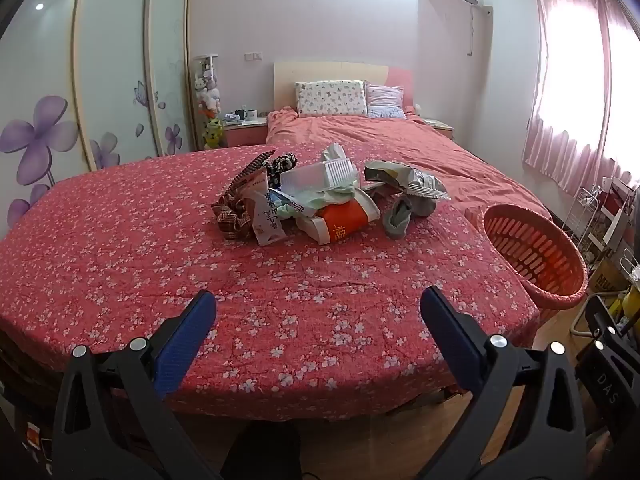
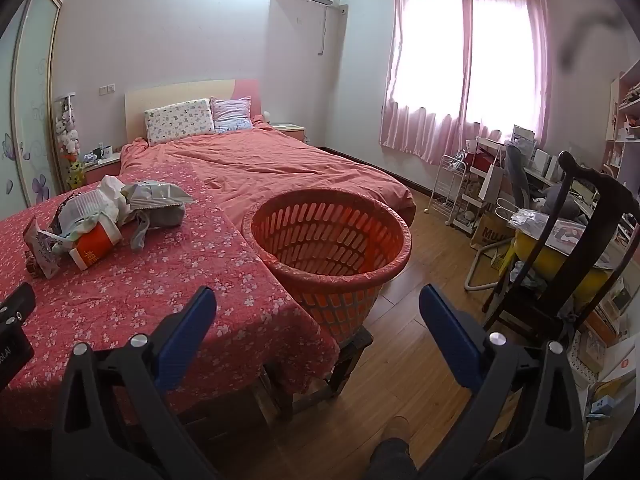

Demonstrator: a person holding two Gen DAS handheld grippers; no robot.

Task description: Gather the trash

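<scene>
A heap of trash lies on the red flowered cover (image 1: 200,272): a white snack bag (image 1: 267,216), a clear plastic tray (image 1: 320,176), an orange-and-white wrapper (image 1: 344,220), a silver foil bag (image 1: 412,180), grey socks (image 1: 404,212) and checked cloth (image 1: 232,216). An orange slatted basket (image 1: 532,252) stands at the bed's right edge, its inside (image 2: 332,236) holding nothing. My left gripper (image 1: 318,304) hovers open over the near part of the cover, well short of the heap. My right gripper (image 2: 318,300) is open just before the basket's near rim. The heap (image 2: 100,220) shows at left in the right wrist view.
The basket rests on a dark wooden stool (image 2: 344,364). A dark chair (image 2: 576,240) and a cluttered desk (image 2: 540,184) stand to the right on the wooden floor (image 2: 420,280). Pillows (image 1: 332,98) lie at the headboard. A wardrobe (image 1: 100,80) lines the left wall.
</scene>
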